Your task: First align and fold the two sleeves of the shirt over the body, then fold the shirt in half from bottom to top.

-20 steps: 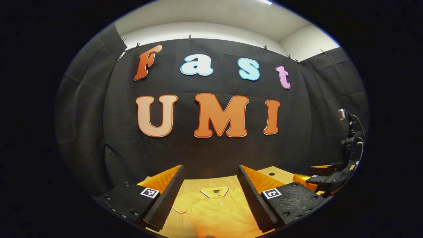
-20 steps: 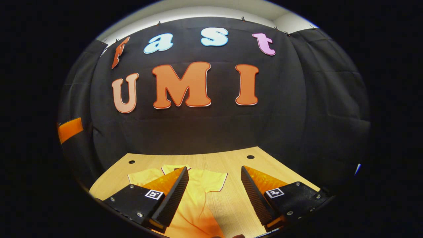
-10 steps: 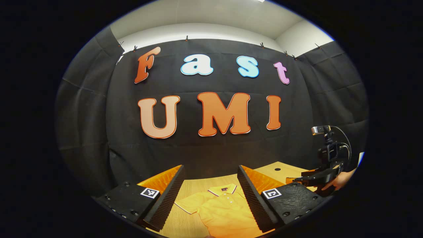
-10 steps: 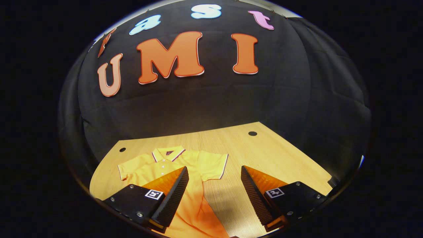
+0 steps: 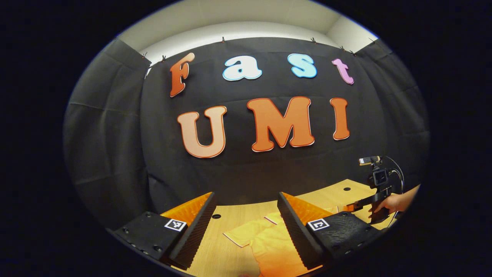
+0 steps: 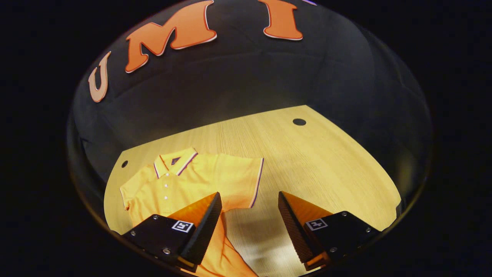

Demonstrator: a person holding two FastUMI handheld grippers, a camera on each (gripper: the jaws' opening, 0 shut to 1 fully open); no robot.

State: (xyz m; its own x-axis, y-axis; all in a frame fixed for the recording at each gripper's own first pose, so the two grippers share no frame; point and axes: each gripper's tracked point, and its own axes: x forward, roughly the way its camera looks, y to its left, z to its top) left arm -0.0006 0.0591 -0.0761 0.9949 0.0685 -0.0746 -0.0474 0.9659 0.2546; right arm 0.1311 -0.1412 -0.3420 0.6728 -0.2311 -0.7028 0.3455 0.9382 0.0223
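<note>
To fold the first sleeve cleanly, pinch its trimmed cuff and carry it straight over the body. The yellow polo shirt point(image 6: 184, 184) lies flat and unfolded on the wooden surface point(image 6: 315, 161); above it, the right hand-held gripper point(image 6: 249, 227) hangs wide and empty just off the shirt's right sleeve point(image 6: 242, 181), while the left hand-held gripper point(image 5: 246, 227), likewise wide and empty, hangs above the shirt's other sleeve
</note>
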